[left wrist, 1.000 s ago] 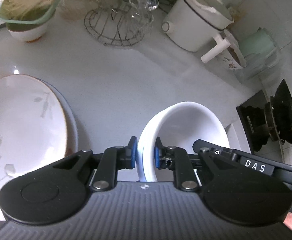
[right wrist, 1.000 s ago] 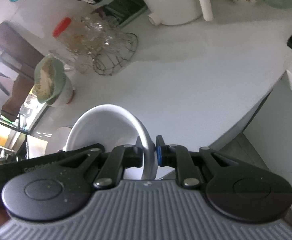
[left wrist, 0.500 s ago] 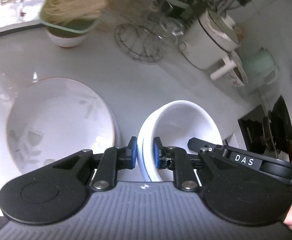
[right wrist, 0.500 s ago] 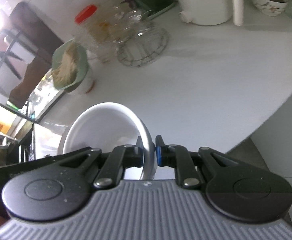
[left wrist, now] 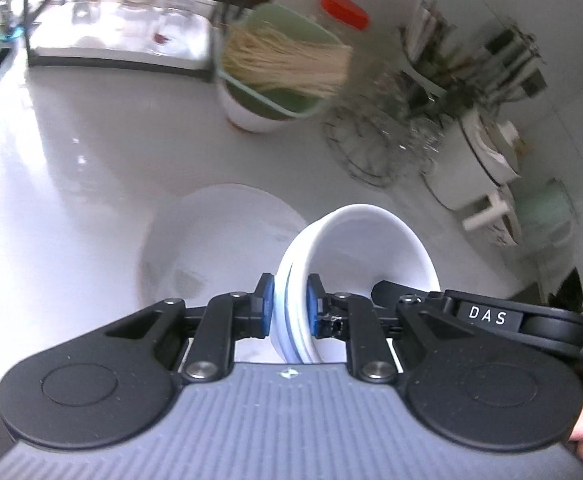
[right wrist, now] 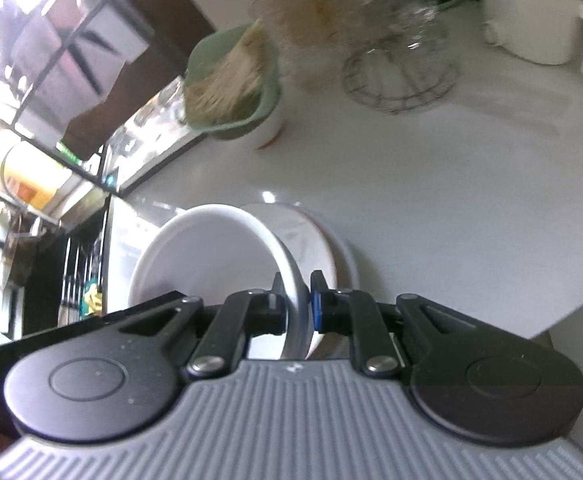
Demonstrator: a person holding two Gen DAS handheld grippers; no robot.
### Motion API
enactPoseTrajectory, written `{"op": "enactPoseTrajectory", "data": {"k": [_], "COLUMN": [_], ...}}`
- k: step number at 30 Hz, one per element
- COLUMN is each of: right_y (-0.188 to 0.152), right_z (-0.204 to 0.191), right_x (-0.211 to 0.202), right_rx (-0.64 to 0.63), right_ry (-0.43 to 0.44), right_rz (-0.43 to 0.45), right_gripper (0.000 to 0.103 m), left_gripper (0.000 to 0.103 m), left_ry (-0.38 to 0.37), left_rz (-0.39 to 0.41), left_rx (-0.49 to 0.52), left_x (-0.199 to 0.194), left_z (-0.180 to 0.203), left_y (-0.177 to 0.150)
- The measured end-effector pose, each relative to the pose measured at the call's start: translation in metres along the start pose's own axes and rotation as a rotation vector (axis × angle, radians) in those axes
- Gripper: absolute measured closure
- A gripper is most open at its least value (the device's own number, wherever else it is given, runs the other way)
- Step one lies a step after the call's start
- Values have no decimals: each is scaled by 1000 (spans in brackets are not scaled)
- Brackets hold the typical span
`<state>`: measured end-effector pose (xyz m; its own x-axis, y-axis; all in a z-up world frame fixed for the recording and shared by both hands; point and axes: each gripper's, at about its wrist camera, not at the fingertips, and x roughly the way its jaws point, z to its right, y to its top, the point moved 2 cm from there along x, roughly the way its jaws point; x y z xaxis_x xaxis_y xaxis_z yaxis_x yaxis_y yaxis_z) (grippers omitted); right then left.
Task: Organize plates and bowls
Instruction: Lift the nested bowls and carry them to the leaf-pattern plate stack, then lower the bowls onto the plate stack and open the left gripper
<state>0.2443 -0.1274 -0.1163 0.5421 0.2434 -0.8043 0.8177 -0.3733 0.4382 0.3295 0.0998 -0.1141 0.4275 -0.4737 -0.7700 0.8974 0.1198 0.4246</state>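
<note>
I carry a white bowl [left wrist: 359, 248] between both grippers, tilted on its side. In the left wrist view my left gripper [left wrist: 289, 304] is shut on the bowl's near rim, blue pads on either side of the wall. The right gripper's black body [left wrist: 487, 316] reaches in at the opposite rim. The right wrist view shows the same bowl [right wrist: 211, 256] with my right gripper [right wrist: 297, 300] shut on its rim. A white plate with a faint leaf pattern [left wrist: 211, 240] lies on the white counter just beyond the bowl; in the right wrist view that plate [right wrist: 315, 240] peeks out behind the bowl.
At the back stand a green bowl of dry noodles on a white cup [left wrist: 279, 76], a red-lidded jar [left wrist: 343, 10], a wire rack with glasses [left wrist: 371, 148] and a white pot [left wrist: 475, 164]. The counter edge [right wrist: 551, 312] drops off at the right.
Both grippers have carried the bowl sideways across the counter toward the leaf-pattern plate. The plate now sits directly behind the bowl, and the noodle bowl has come nearer the middle of both views.
</note>
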Motion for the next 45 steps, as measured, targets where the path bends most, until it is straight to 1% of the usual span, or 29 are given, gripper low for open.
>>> {"op": "enactPoseTrajectory", "data": {"k": [5, 9, 14, 17, 23, 25, 27, 28, 29, 30, 31, 32, 33, 34, 38, 42, 45], "right_y": [-1, 1, 6, 9, 12, 12, 13, 13, 13, 13, 14, 14, 13, 13, 8, 4, 5], "right_z": [-19, -25, -17, -8, -6, -8, -9, -9, -10, -11, -12, -12, -12, -12, -10, -10, -11], "right_x": [25, 44, 61, 69, 80, 79, 75, 74, 72, 70, 66, 62, 57, 52, 34, 8, -15], "right_rx": [-47, -76, -88, -88, -91, -115, -120, -125, -133, -140, -145, -144, -141, -141, -141, -136, -148], "right_ry": [9, -5, -32, -44, -35, -35, -29, -27, -28, -35, -40, -36, -29, -28, -40, -22, -7], "right_rz": [-69, -107, -123, -128, -129, -115, -102, -100, -94, -84, -71, -58, -41, -28, 13, 60, 113], "right_gripper": [90, 90, 90, 90, 88, 88, 87, 87, 85, 79, 73, 61, 59, 60, 60, 60, 60], "left_gripper": [83, 84, 84, 84, 82, 82, 80, 73, 65, 60, 52, 50, 49, 49, 49, 49, 49], "left_ry": [22, 32, 29, 51, 57, 71, 96, 109, 114, 116, 125, 136, 151, 155, 151, 154, 147], "left_rz": [23, 21, 11, 0, -16, -18, -19, -15, -9, -7, 2, 18, 39, 48, 75, 100, 142], "left_rx": [-65, -95, -95, -86, -84, -72, -56, -46, -42, -48, -45, -30, -12, -5, 40, 107, 144], "left_x": [1, 12, 36, 50, 56, 54, 51, 49, 47, 44, 40, 35, 30, 25, 7, -18, -42], "left_z": [-34, -48, -48, -45, -46, -46, -45, -44, -43, -44, -43, -42, -40, -38, -29, -10, 8], "left_y": [3, 5, 6, 7, 8, 8, 9, 10, 10, 11, 12, 12, 13, 14, 16, 15, 14]}}
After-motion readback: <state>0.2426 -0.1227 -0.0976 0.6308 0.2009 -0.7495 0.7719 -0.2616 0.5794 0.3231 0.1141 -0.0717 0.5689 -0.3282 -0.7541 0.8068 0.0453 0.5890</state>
